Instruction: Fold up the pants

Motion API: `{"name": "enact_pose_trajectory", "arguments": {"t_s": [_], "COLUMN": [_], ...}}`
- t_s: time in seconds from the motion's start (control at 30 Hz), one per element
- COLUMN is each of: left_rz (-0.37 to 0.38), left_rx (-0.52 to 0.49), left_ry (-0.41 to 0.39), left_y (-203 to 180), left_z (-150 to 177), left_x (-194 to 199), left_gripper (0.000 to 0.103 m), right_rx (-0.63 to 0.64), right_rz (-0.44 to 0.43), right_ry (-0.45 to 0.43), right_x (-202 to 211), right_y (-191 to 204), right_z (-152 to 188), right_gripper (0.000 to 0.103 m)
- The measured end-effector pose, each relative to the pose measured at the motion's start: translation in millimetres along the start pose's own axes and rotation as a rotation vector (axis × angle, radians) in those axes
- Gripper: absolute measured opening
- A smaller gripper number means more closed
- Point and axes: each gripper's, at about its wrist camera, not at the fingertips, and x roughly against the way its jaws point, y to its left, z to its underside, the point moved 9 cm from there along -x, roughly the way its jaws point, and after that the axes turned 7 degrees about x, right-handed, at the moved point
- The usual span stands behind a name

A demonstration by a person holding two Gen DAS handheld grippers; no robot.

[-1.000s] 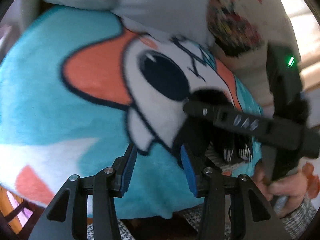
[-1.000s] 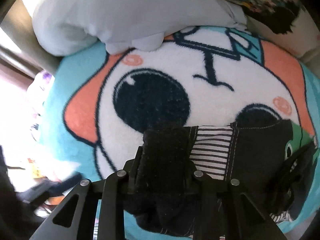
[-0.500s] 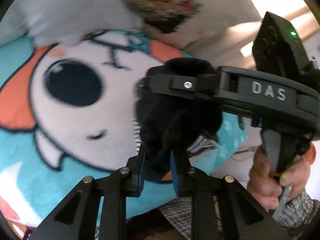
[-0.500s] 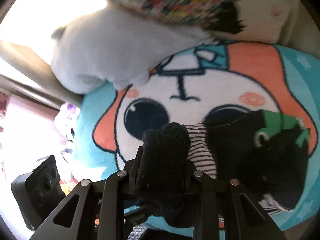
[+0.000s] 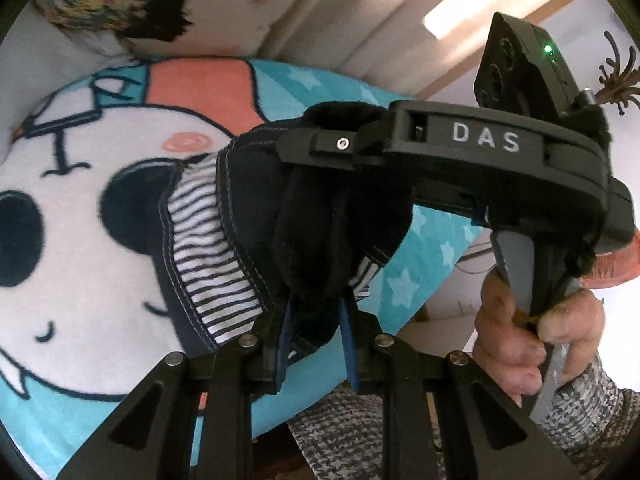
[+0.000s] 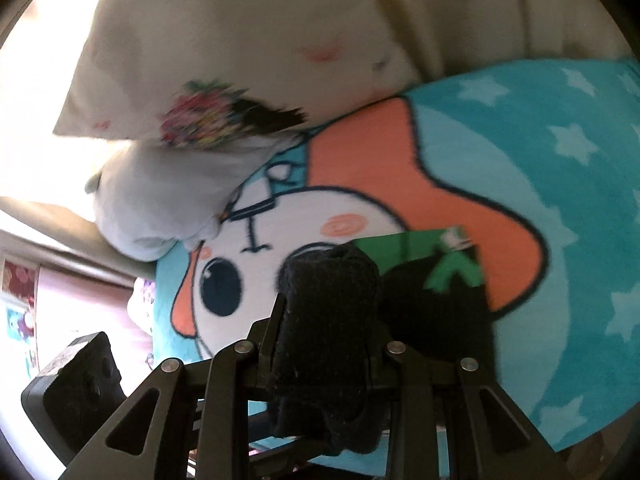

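Note:
The pants (image 5: 248,216) are small and black, with a black-and-white striped lining and a green print (image 6: 444,264). They hang lifted above a turquoise cartoon blanket (image 5: 80,248). My left gripper (image 5: 316,320) is shut on a bunched black edge of the pants. My right gripper (image 6: 324,344) is shut on another thick black fold of them. The right gripper also shows in the left wrist view (image 5: 348,144), side-on just above the left one, with the cloth bundled between them. The rest of the pants trails onto the blanket (image 6: 560,208).
A cream pillow with a flower print (image 6: 248,64) and a white pillow (image 6: 160,200) lie at the blanket's far end. The blanket's edge (image 5: 420,280) drops off to the right. A hand in a grey knit sleeve (image 5: 532,344) holds the right gripper.
My left gripper was open and empty, then closed on the pants beside the right gripper. Both grippers have lifted the cloth and swung right, so more of the pants hangs free.

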Motion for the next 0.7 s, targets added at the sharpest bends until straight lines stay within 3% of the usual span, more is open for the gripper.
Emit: {"name": "enact_pose_trajectory", "arguments": {"t_s": [0.1, 0.3, 0.47, 0.57, 0.63, 0.7], "left_rz": [0.017, 0.085, 0.055, 0.039, 0.019, -0.013], "left_rx": [0.001, 0.071, 0.170, 0.197, 0.204, 0.197], "left_ry": [0.023, 0.006, -0.016, 0.014, 0.039, 0.053], "left_y": [-8, 1, 27, 33, 34, 37], "left_z": [6, 7, 6, 13, 19, 25], "left_x": [0, 22, 23, 9, -4, -11], "left_gripper": [0.022, 0.048, 0.049, 0.049, 0.049, 0.049], "right_rx": [-0.038, -0.221, -0.248, -0.216, -0.194, -0.176], "right_rz": [0.007, 0.014, 0.027, -0.108, -0.254, -0.295], "right_ry": [-0.008, 0.005, -0.130, -0.168, -0.138, -0.092], "right_x": [0, 0, 46, 59, 54, 41], "right_y": [-30, -89, -99, -71, -43, -28], "right_z": [0, 7, -5, -12, -9, -1], "right_gripper": [0.031, 0.050, 0.051, 0.051, 0.051, 0.051]}}
